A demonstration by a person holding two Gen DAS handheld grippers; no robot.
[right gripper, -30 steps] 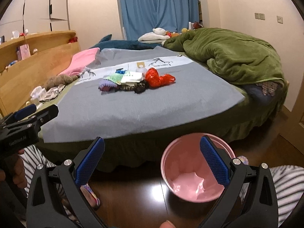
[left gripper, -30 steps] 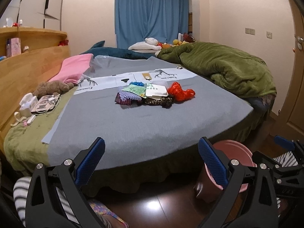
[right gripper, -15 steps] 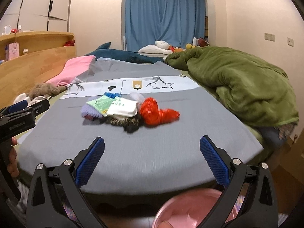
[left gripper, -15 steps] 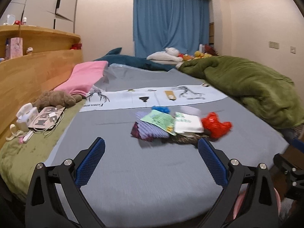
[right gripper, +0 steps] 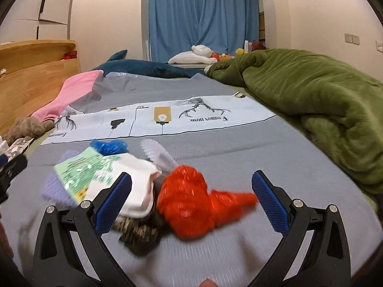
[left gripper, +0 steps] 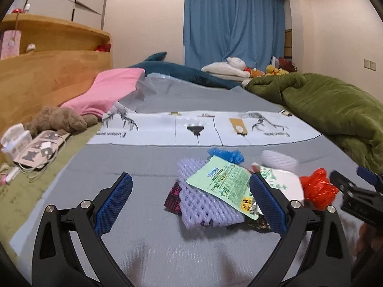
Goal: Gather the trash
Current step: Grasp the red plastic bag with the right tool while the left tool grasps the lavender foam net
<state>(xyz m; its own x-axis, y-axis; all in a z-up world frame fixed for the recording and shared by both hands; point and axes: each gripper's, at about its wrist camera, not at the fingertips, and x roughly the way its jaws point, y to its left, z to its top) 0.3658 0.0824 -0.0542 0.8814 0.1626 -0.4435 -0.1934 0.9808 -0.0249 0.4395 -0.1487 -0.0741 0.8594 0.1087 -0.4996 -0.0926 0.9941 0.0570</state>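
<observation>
Left view: left gripper (left gripper: 189, 202) spread wide, empty, over purple net (left gripper: 201, 205) in trash pile on bed (left gripper: 143, 167); risked snagging green packet (left gripper: 222, 184) too.

Right view: right gripper (right gripper: 191, 202) spread, empty, framing red bag (right gripper: 191, 203); blurred, could slip.

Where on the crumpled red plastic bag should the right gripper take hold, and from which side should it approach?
Probably the thin tail of the red plastic bag, which points toward the right gripper's right finger. It is narrower than the bulky body, so the open jaws could close across it from the near side, clear of the white packet.
</observation>
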